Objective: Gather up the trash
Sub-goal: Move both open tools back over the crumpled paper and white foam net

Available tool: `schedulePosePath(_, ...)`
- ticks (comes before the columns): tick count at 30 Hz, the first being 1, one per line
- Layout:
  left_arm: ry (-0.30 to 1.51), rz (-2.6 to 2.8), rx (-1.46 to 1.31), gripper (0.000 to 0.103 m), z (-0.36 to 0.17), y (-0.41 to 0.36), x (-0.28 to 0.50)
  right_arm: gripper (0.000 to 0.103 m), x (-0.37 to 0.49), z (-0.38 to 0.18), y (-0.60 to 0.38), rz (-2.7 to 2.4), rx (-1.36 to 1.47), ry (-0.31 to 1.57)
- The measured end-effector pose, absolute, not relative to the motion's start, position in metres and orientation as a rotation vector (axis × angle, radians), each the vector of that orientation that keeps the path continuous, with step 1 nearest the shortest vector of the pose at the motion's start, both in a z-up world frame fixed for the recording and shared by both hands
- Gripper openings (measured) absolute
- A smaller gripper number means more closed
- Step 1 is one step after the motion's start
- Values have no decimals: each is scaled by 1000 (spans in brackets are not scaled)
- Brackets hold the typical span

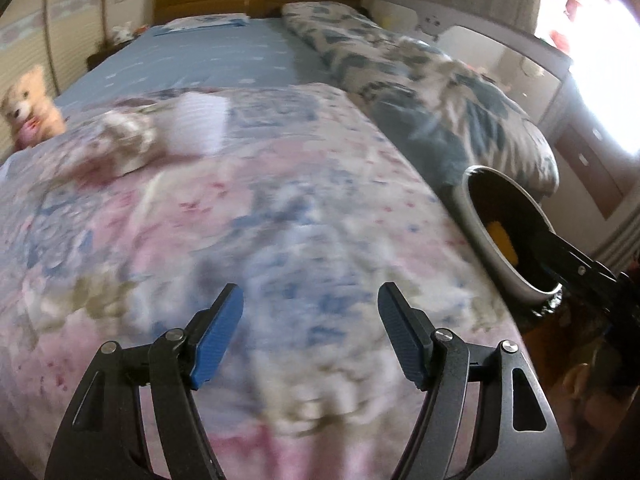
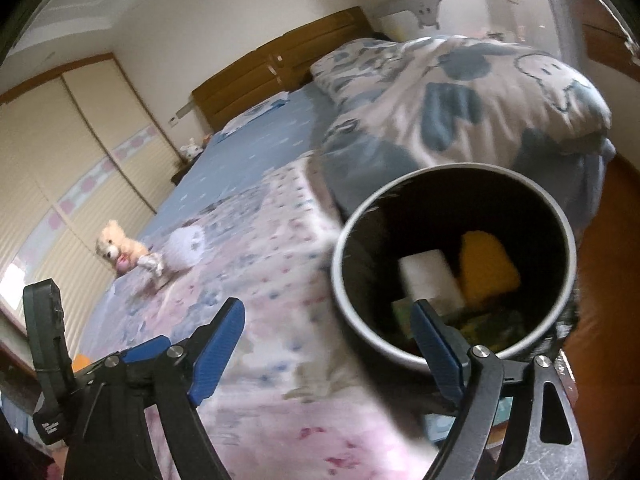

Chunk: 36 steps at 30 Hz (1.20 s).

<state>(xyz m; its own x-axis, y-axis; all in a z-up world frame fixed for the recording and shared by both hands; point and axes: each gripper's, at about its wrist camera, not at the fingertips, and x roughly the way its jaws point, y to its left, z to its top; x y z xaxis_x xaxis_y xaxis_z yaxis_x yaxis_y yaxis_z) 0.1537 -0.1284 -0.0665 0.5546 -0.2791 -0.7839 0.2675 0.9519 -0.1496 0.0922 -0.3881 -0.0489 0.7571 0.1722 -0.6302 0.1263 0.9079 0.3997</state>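
Both tools gaped empty: left tool (image 1: pixel 310 336), right tool (image 2: pixel 328 344); white cup (image 1: pixel 198 122) lay sideways on bed (image 1: pixel 280 216), mouth facing bin (image 1: pixel 472 216)

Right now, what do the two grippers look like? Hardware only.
The left gripper and the right gripper look alike: black angular linkage arms with triangular cutouts and round silver pivot pins, tipped with flat blue textured finger pads. The right wrist view also shows a black boxy body with small white lettering on the left unit. No sleeves or cables visible.
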Motion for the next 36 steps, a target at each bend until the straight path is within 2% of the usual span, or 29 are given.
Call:
schedulePosePath(4, 926, -272, -33, 71, -69, -99, 156, 91, 101, -50, -364, 63, 422, 729)
schedulePosePath(19, 921, -111, -94, 71, -74, -14, 180, 91, 152, -60, -286, 200, 378, 779)
schedulePosePath(36, 919, -55, -99, 71, -79, 26, 242, 91, 232, -72, -231, 286, 347, 836)
